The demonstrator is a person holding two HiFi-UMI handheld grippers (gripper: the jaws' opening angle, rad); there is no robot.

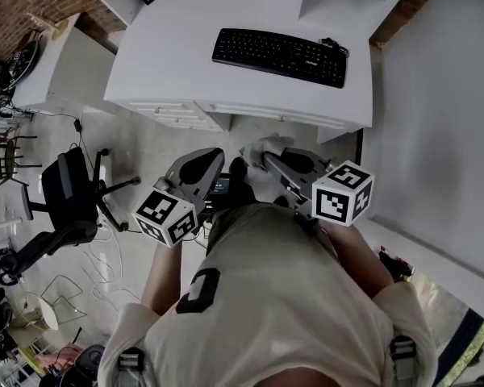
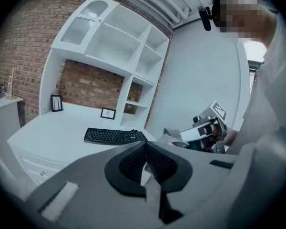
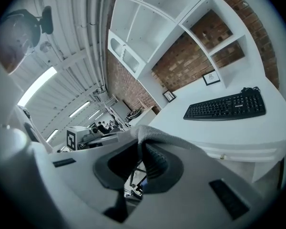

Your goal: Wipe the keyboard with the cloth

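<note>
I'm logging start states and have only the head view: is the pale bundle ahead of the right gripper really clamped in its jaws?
Observer: Yes. In the right gripper view the cloth is pinched between the jaws of the right gripper and drapes over them.
Operator: Does the left gripper hold anything?
Observer: No. The left gripper has its jaws together with nothing between them.
Operator: My view cuts off behind the desk. What is there?
Observer: White open shelves stand above the desk, against a brick wall.
</note>
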